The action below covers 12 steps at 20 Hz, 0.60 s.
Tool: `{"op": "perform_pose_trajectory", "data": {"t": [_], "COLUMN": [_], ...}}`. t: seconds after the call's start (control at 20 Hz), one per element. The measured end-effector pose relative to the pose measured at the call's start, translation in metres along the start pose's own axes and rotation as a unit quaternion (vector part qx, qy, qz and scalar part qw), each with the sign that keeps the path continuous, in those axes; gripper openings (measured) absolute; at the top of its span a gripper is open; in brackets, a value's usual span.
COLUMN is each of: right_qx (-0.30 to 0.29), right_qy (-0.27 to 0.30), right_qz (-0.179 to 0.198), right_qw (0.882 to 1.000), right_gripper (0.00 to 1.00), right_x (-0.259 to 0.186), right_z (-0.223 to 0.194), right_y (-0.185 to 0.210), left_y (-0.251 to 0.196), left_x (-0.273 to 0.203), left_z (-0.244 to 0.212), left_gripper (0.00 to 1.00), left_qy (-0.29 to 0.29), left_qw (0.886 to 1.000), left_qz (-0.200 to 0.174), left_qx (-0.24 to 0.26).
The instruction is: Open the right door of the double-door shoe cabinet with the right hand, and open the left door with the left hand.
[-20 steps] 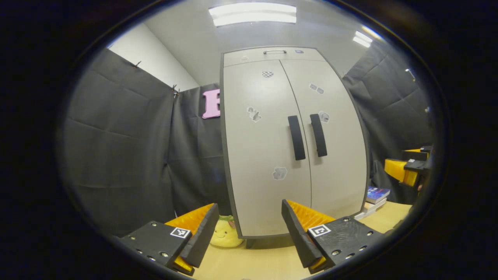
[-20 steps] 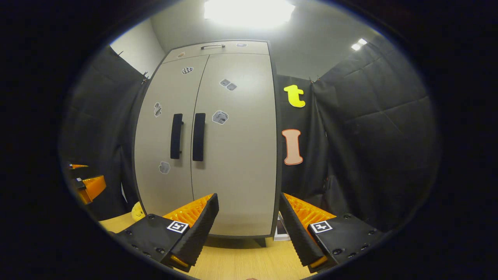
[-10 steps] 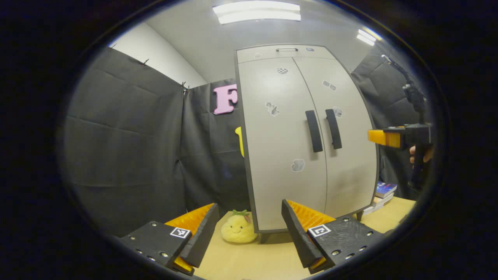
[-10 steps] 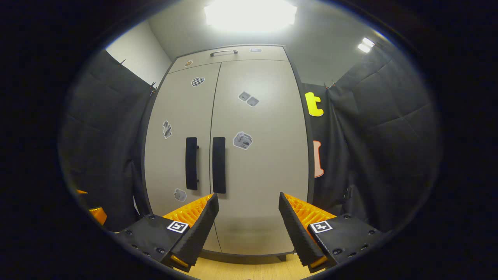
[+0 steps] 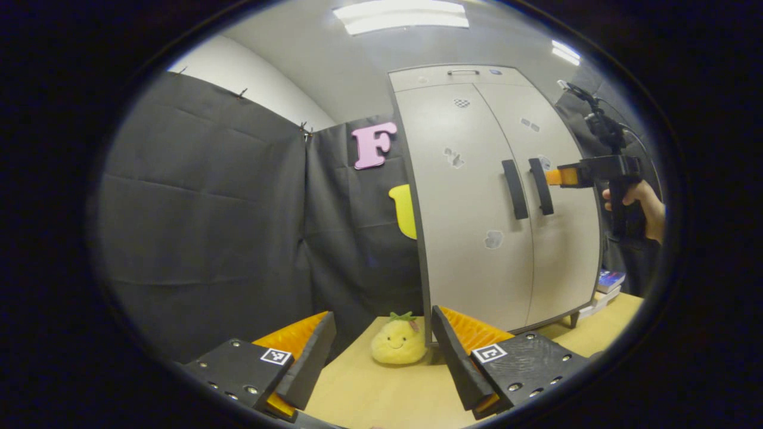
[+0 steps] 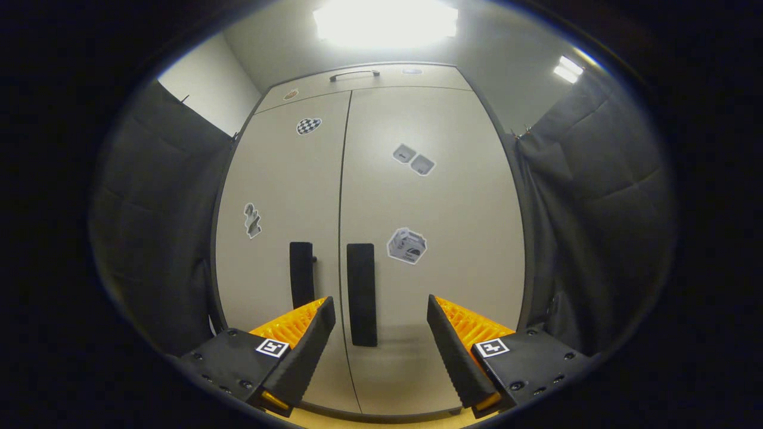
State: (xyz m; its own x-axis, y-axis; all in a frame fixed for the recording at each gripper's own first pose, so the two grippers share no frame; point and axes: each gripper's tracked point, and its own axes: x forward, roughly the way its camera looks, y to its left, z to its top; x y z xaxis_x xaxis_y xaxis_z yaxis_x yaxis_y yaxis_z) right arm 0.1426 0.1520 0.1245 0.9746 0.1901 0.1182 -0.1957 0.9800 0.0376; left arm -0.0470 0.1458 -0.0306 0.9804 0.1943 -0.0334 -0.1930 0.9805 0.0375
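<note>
Pale grey laminate, both doors of the shoe cabinet (image 6: 369,238) lie flush and shut, the seam between them a thin unbroken line; so nothing of the task is done yet, as I judge it, and both openings are left. The cabinet stands on the light wooden bench (image 5: 369,393) toward its far edge, against the black cloth wall; a yellow plush pineapple (image 5: 398,341) sits on the bench just beside the cabinet's left front corner, and a small stack of books (image 5: 605,286) lies by its right side.

My right claw (image 6: 381,351) is spread wide and holds nothing; in the right gripper view the right door handle (image 6: 362,295), a dark upright bar, stands between my two fingers and beyond them, not touched; the left door handle (image 6: 301,274) is just across the seam. In the left gripper view I see that same right claw (image 5: 557,177), with the hand (image 5: 641,202) behind it, level with the right handle (image 5: 541,186) and close to it, though whether it touches I cannot tell.

My left claw (image 5: 381,357) is also spread and empty, low over the bench and well apart from the left handle (image 5: 515,189); its turn comes second, I reckon; the right must close on its bar and pull first.
</note>
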Motion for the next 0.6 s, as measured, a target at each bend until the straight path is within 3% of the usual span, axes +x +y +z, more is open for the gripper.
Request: {"op": "perform_pose_trajectory", "data": {"t": [0.3, 0.5, 0.55, 0.6], "right_qx": [0.011, 0.003, -0.001, -0.003], "right_qy": [0.046, 0.072, 0.077, 0.083], "right_qz": [0.016, 0.014, 0.006, 0.007], "right_qw": [0.999, 0.997, 0.997, 0.996], "right_gripper": [0.97, 0.88, 0.72, 0.64], "right_x": [0.038, 0.053, 0.058, 0.059], "right_z": [-0.013, -0.022, -0.022, -0.023], "right_y": [0.021, 0.026, 0.024, 0.025], "left_y": [0.032, 0.047, 0.05, 0.053], "left_x": [-0.006, -0.008, -0.008, -0.008], "left_z": [-0.01, -0.021, -0.024, -0.025], "left_gripper": [0.95, 0.95, 0.95, 0.95], "left_qy": [0.012, 0.023, 0.025, 0.027], "left_qw": [0.999, 0.999, 0.999, 0.999], "left_qz": [0.03, 0.042, 0.043, 0.045], "left_qx": [-0.001, -0.005, -0.004, -0.002]}}
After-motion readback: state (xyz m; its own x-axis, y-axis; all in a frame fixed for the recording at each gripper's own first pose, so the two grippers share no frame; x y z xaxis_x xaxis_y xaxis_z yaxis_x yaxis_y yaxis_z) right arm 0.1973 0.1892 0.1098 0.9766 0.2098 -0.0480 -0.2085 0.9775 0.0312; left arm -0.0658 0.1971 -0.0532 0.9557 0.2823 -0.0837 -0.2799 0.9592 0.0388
